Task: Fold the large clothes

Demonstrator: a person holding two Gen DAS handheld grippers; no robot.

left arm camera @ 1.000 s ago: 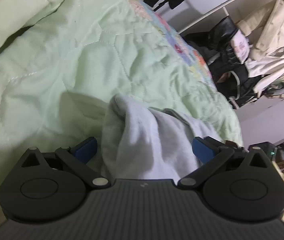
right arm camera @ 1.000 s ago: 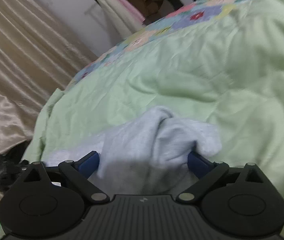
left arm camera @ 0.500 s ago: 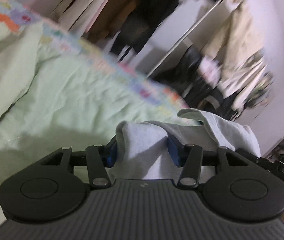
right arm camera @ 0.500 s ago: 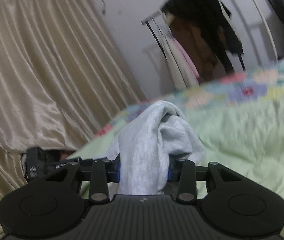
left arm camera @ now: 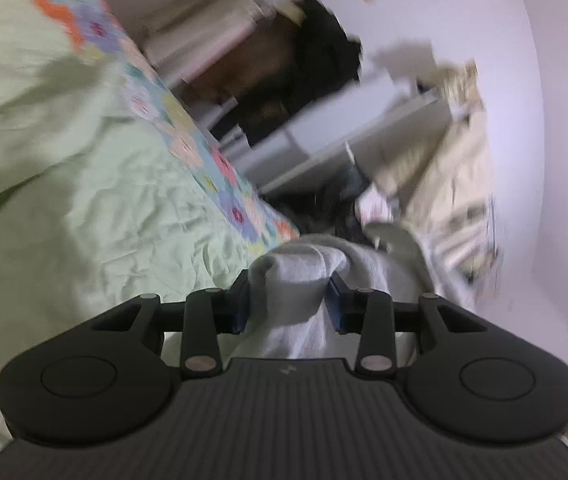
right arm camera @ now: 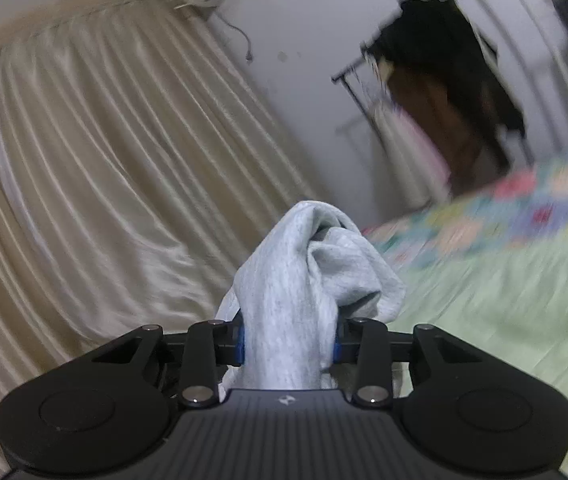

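Observation:
A light grey garment [left arm camera: 368, 276] is bunched between the blue pads of my left gripper [left arm camera: 290, 300]. The jaws are closing and press on the cloth from both sides, and the rest of the garment trails off to the right. In the right wrist view another bunch of the same grey garment [right arm camera: 316, 264] sticks up between the pads of my right gripper [right arm camera: 288, 340], whose jaws are also closing on it. Both grippers hold the cloth raised above the pale green quilt [left arm camera: 104, 220]. The lower part of the garment is hidden behind the gripper bodies.
The bed's quilt [right arm camera: 504, 312] has a flowered patchwork border [left arm camera: 204, 160]. Beyond it stands a rack of dark hanging clothes [left arm camera: 308, 68], and beige garments [left arm camera: 452, 184] are piled at the right. A cream curtain [right arm camera: 104, 180] fills the left of the right wrist view.
Both grippers went from wide open around the grey garment on the quilt to closed on bunches of it. They lifted it off the bed and tilted up toward the wall and racks.

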